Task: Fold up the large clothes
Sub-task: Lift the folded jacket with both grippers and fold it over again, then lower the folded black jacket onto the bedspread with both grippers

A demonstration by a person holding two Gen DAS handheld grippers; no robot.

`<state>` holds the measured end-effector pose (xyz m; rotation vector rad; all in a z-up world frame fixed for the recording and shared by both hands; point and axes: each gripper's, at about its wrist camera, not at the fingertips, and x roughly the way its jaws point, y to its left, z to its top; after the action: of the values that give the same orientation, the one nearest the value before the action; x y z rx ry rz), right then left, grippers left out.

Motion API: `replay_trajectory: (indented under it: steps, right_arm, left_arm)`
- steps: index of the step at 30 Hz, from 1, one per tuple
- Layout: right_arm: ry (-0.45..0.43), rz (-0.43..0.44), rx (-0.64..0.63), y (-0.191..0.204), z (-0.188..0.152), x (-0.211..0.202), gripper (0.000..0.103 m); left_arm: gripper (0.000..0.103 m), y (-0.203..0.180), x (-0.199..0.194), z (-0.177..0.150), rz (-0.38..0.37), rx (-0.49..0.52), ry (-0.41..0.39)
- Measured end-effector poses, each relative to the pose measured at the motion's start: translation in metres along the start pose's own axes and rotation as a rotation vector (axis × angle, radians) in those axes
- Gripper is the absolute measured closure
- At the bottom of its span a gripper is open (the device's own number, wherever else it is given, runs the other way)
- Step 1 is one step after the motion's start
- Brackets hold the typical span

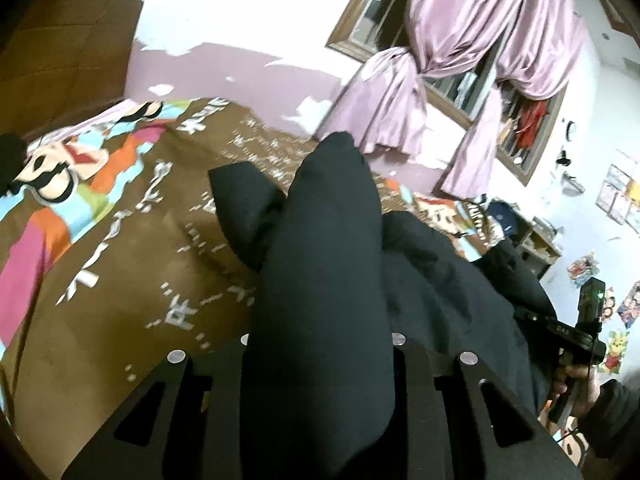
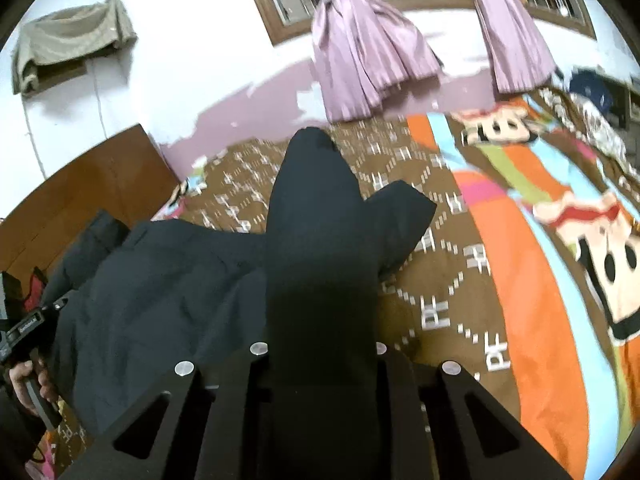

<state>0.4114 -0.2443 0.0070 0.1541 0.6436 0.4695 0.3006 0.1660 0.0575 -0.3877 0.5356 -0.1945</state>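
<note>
Garment: a large black padded fabric garment (image 1: 440, 280), probably a coat, bunched on the bed; a fold of it stands up through each gripper.
Left gripper (image 1: 320, 340): nearly closed, its 2 black fingers clamped on a thick fold of the black cloth that fills the gap and hides the tips.
Right gripper (image 2: 320, 352): nearly closed too, pinching another thick fold of the same garment in the same way.
Step, as I judge it: both ends gripped and lifted, ready to spread or fold over.
Risk 1: the padded cloth is bulky and smooth, so a fold could slide out of a pinch if pulled hard.
Risk 2: uneven lifting by the 2 hands would twist the garment and skew the fold.
Risk 3: the slack middle may drag and ruck the bedcover.
Surface: a brown bedcover with white lettering and bright cartoon panels (image 2: 460, 280), soft, slightly rumpled.
Room: pink satin curtains (image 1: 480, 40) tied at a wooden-framed window, patchy pink-and-white wall, wooden headboard (image 2: 80, 192).
</note>
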Motion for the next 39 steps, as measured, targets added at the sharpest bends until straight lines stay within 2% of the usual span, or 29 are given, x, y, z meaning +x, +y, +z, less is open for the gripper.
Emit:
replay_trajectory:
  steps: [6, 10, 13, 17, 21, 24, 28, 32, 35, 39]
  right_arm:
    - [-0.152, -0.038, -0.051, 0.006, 0.028, -0.038, 0.089]
    - [-0.201, -0.091, -0.044, -0.010, 0.034, -0.051, 0.089]
    - [-0.196, -0.116, -0.012, -0.025, 0.030, -0.051, 0.089]
    - [-0.133, -0.163, 0.035, -0.051, 0.016, -0.041, 0.089]
    - [-0.101, -0.165, 0.127, -0.072, 0.012, -0.039, 0.083]
    - [-0.085, -0.184, 0.108, -0.070, 0.011, -0.039, 0.079]
    - [-0.065, -0.205, 0.096, -0.066, 0.011, -0.037, 0.054]
    - [-0.051, -0.222, 0.104, -0.069, 0.007, -0.039, 0.037]
    - [-0.051, -0.232, 0.114, -0.070, 0.006, -0.043, 0.023]
    - [-0.059, -0.242, 0.104, -0.065, 0.005, -0.050, 0.015]
  left_arm:
    - [0.083, -0.028, 0.013, 0.005, -0.059, 0.029, -0.018]
    - [0.083, -0.042, 0.025, 0.015, -0.090, 0.050, -0.022]
    - [0.083, -0.053, 0.039, 0.017, -0.102, 0.065, -0.001]
    - [0.083, -0.054, 0.063, 0.007, -0.093, 0.089, 0.056]
    - [0.083, -0.040, 0.078, -0.006, -0.058, 0.038, 0.098]
    - [0.079, -0.029, 0.082, -0.009, -0.023, 0.004, 0.121]
    - [0.069, -0.020, 0.085, -0.011, 0.051, -0.021, 0.154]
    - [0.056, -0.016, 0.083, -0.011, 0.115, -0.037, 0.171]
    - [0.050, -0.016, 0.083, -0.012, 0.147, -0.045, 0.183]
    - [0.040, -0.019, 0.079, -0.012, 0.181, -0.046, 0.182]
